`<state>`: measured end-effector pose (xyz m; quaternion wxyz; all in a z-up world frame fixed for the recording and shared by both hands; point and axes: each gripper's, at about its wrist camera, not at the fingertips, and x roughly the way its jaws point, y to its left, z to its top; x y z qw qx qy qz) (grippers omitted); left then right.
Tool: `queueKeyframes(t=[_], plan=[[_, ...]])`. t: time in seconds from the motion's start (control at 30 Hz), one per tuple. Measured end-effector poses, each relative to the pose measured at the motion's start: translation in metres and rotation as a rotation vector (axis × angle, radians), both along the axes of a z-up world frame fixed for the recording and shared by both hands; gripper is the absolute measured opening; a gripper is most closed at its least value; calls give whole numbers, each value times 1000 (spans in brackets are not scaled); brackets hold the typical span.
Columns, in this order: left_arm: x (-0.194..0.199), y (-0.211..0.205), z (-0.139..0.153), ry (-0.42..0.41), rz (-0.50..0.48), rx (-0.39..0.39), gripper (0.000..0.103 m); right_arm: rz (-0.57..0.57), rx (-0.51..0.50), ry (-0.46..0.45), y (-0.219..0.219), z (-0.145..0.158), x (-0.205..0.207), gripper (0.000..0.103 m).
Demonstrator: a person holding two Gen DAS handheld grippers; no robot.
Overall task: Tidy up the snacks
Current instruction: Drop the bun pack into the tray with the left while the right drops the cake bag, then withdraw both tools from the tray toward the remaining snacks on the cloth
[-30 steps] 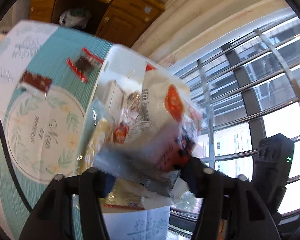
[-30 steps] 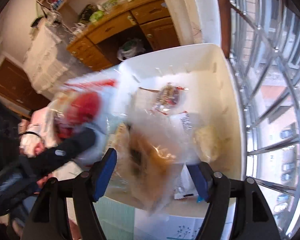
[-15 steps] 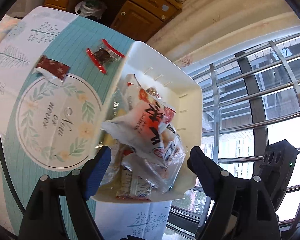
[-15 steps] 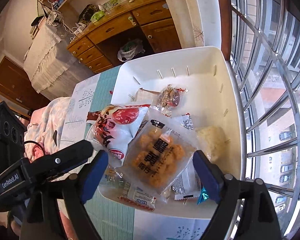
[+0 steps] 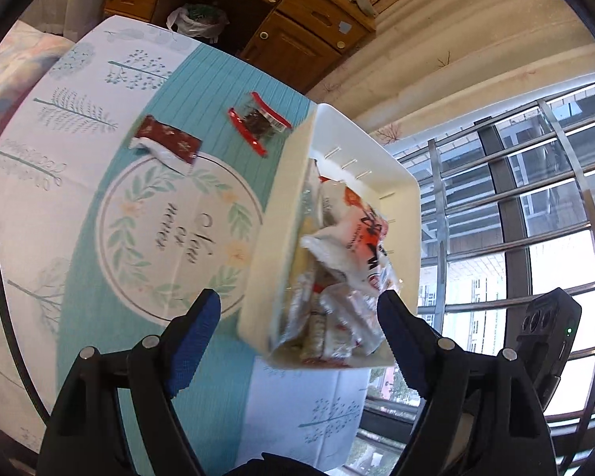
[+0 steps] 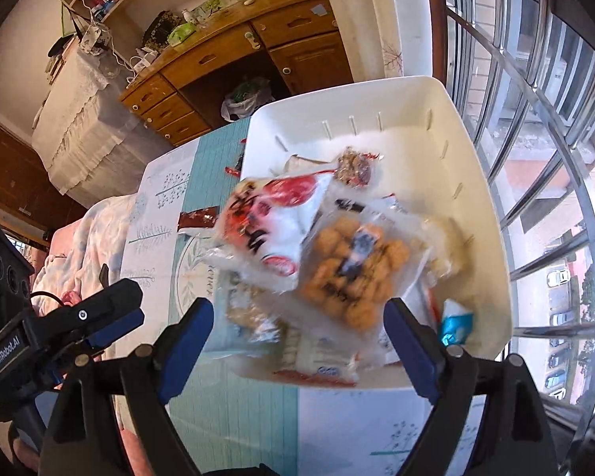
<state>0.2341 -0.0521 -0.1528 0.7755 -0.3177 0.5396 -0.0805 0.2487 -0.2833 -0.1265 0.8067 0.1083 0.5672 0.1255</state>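
With both packets dropped, I judged the step in hand was to back off the white bin (image 6: 476,214) cleanly and go for the two snacks left out on the table (image 5: 99,269). To do that well I would have lifted clear of the loose heap first, since the red and white bag (image 6: 273,230) lay partly over the bin's near rim and a trailing finger could drag it out.

My left gripper (image 5: 297,317) stood wide open and held nothing; its jaws had just been opening. The bin's near corner and the heap of wrappers sat ahead of and between its fingers (image 5: 194,337), not touched as far as I could tell. Beyond its left finger lay the dark red wrapper (image 5: 166,142) and, further on beside the bin wall, the clear packet with red ends (image 5: 258,123).

My right gripper (image 6: 297,337) was likewise spread wide and empty, jaws just opened, with the bag of golden puffs (image 6: 353,273) lying in the bin just ahead of its fingers (image 6: 182,341). That view was blurred, so contact was hard to rule out.
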Motion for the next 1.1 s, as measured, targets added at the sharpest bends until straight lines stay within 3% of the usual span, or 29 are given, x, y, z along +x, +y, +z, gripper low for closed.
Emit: queueKeyframes(t=[0.47,0.73,1.1], plan=[[-19,102,-4,26,-117,4,80,-154,-17,0,86,-2,-36,88],[-15,156,-10,29,-181,55,80,-223,-17,-20,138,-11,-49,88],[14,178,-19,40,-217,104,80,-212,-34,-42,181,-23,-59,88]])
